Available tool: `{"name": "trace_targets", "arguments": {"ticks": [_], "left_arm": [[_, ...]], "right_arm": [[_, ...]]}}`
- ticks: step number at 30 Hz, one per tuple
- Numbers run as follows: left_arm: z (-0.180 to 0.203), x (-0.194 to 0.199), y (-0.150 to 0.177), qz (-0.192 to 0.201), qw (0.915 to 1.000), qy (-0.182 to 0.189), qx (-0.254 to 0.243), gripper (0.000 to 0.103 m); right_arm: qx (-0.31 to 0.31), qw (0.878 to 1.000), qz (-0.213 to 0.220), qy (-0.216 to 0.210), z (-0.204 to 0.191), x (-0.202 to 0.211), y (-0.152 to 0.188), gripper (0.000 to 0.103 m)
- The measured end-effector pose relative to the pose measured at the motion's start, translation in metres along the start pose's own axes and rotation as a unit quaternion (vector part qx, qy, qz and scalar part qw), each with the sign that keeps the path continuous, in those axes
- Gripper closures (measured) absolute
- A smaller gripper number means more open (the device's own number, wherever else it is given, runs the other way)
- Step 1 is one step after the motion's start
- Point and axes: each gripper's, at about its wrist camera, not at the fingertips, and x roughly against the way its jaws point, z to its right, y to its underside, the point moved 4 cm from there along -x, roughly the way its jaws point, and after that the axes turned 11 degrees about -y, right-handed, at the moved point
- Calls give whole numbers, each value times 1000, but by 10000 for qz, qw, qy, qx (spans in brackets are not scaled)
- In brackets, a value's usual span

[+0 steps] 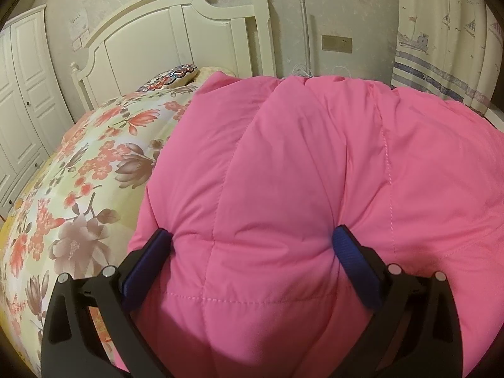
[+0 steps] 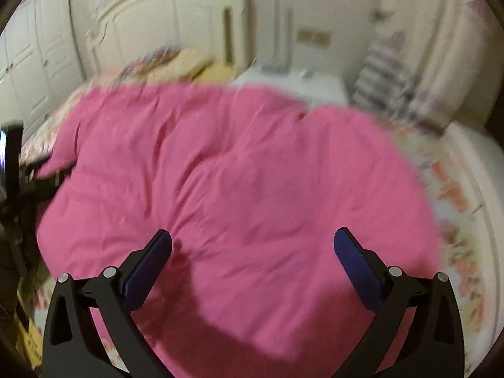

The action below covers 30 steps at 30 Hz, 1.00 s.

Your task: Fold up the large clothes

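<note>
A big pink quilted padded garment (image 1: 283, 163) lies spread over the bed. In the left wrist view my left gripper (image 1: 252, 241) is open, its blue-padded fingers (image 1: 352, 252) pressed down into the garment's near-left part, and the padding bulges up between them. In the right wrist view, which is motion-blurred, the same pink garment (image 2: 226, 170) fills the middle of the bed. My right gripper (image 2: 252, 242) hovers open over its near edge with nothing between its fingers. A dark device (image 2: 12, 163) at the garment's left edge may be the other gripper.
The bed has a floral cover (image 1: 82, 170), a patterned pillow (image 1: 171, 77) and a cream headboard (image 1: 176, 28). White wardrobe doors (image 1: 22, 88) stand to the left. A printed curtain (image 1: 441, 41) hangs at the right, and a white bedside surface (image 2: 296, 85) sits beyond the bed.
</note>
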Motion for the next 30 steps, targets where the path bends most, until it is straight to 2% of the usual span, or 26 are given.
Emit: {"name": "trace_targets", "arguments": {"ticks": [3, 5, 7, 11, 13, 14, 16, 18, 20, 22, 24, 26, 28, 30], "left_arm": [[0, 0, 0, 2, 10000, 18, 11, 2], [0, 0, 0, 1, 10000, 29, 19, 2], [0, 1, 0, 13, 10000, 35, 24, 2], [0, 1, -3, -198, 9997, 126, -64, 2], [-6, 4, -15, -588, 9978, 296, -7, 2], [-13, 10, -30, -617, 9965, 529, 209, 3], [-22, 21, -56, -411, 9947, 806, 488, 3], [-29, 22, -90, -240, 9946, 807, 612, 2], [-25, 5, -119, -193, 9967, 592, 529, 2], [-17, -23, -130, -447, 9959, 592, 516, 2], [-9, -55, -127, -795, 9924, 710, 616, 2], [-2, -92, -109, -1119, 9899, 592, 640, 2], [-6, -106, -104, -1208, 9838, 903, 965, 2], [-8, -112, -104, -1303, 9817, 955, 1010, 2]], "right_arm": [[-606, 9974, 244, 314, 43, 13, 6, 4], [-730, 9967, -54, 346, 64, -7, 24, 4], [-534, 9983, 158, 176, 66, -14, 34, 4], [-647, 9977, -14, 205, 64, -17, 34, 4], [-664, 9977, -40, 157, 65, -18, 34, 4], [-674, 9976, -35, 129, 66, -19, 34, 4], [-692, 9975, -40, 125, 69, -20, 33, 4], [-708, 9973, -57, 163, 69, -21, 32, 4], [-707, 9973, -39, 183, 66, -18, 33, 4], [-710, 9973, 2, 179, 67, -18, 34, 4], [-708, 9973, 26, 179, 66, -18, 35, 4], [-707, 9973, 18, 179, 66, -18, 35, 4], [-701, 9974, 21, 172, 65, -18, 36, 4], [-709, 9974, 29, 154, 64, -18, 37, 4]]}}
